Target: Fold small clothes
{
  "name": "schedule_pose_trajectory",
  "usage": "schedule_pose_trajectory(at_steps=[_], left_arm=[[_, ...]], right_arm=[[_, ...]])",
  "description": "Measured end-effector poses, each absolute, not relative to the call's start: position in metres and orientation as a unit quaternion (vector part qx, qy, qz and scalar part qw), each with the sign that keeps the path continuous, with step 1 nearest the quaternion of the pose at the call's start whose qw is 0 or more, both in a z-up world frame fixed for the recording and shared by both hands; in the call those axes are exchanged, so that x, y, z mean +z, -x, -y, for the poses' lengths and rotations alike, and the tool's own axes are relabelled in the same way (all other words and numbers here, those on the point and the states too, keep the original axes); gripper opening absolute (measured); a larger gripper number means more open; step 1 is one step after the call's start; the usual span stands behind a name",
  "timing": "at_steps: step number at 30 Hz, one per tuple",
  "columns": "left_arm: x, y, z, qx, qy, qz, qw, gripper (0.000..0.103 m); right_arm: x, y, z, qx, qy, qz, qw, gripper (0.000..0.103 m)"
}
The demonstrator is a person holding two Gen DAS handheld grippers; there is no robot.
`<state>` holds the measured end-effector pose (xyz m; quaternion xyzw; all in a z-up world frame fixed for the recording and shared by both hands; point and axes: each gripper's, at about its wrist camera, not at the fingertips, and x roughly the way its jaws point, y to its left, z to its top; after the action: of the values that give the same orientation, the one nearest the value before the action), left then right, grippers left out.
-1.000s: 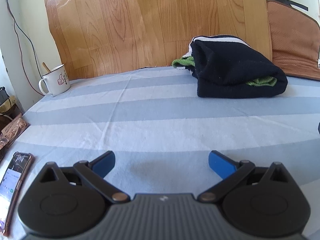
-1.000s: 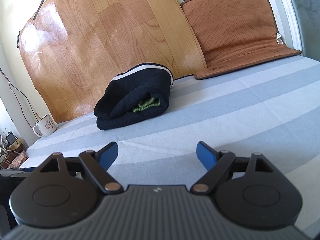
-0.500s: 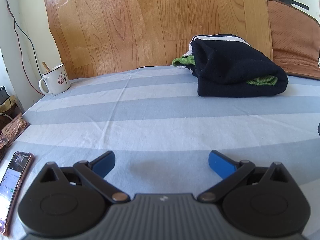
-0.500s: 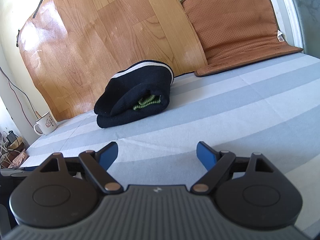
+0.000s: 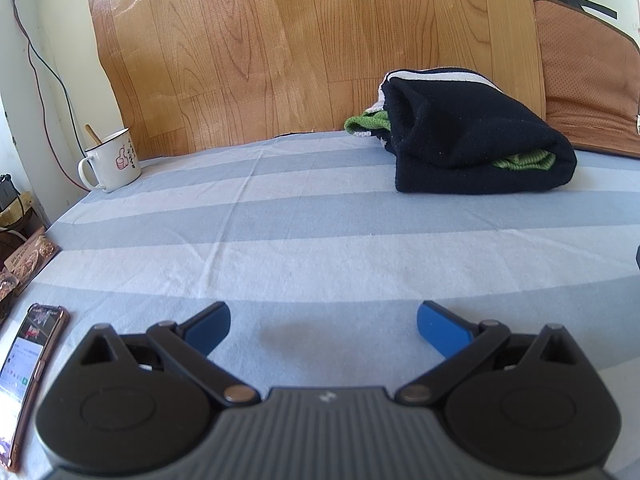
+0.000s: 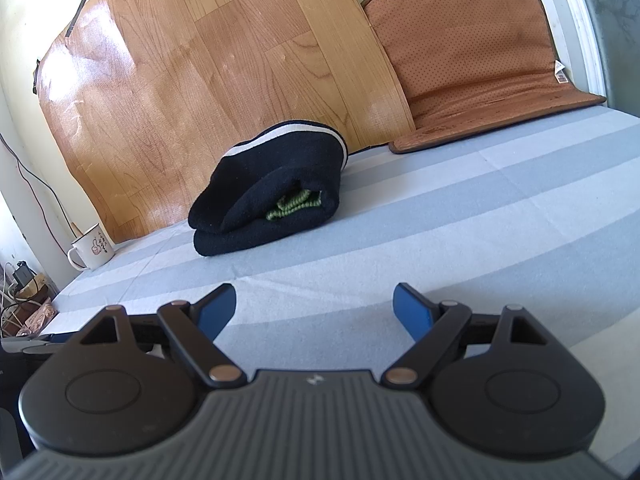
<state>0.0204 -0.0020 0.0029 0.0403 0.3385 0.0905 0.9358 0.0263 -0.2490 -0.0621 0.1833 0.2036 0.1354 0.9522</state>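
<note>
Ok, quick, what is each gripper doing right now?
Left gripper: open, holding nothing, over the striped sheet.
Right gripper: open, holding nothing.

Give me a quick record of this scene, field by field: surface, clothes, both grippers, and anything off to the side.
surface: striped blue sheet
clothes: dark folded bundle with green fabric tucked inside, near the wood panel
left gripper: open, empty, short of the bundle
right gripper: open, empty
side items: mug, phone, brown cushion
</note>
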Motion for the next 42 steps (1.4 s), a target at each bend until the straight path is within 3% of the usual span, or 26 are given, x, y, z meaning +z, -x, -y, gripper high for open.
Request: schedule_pose_trajectory(at_steps=[42], left_arm=[[0.0023,-0.0183,-0.0018,0.091,-0.046,-0.336,0.936,0.103]], right_arm=[[-0.0644,-0.0235,0.2444,0.134,-0.185,-0.202,0.952,0.088]])
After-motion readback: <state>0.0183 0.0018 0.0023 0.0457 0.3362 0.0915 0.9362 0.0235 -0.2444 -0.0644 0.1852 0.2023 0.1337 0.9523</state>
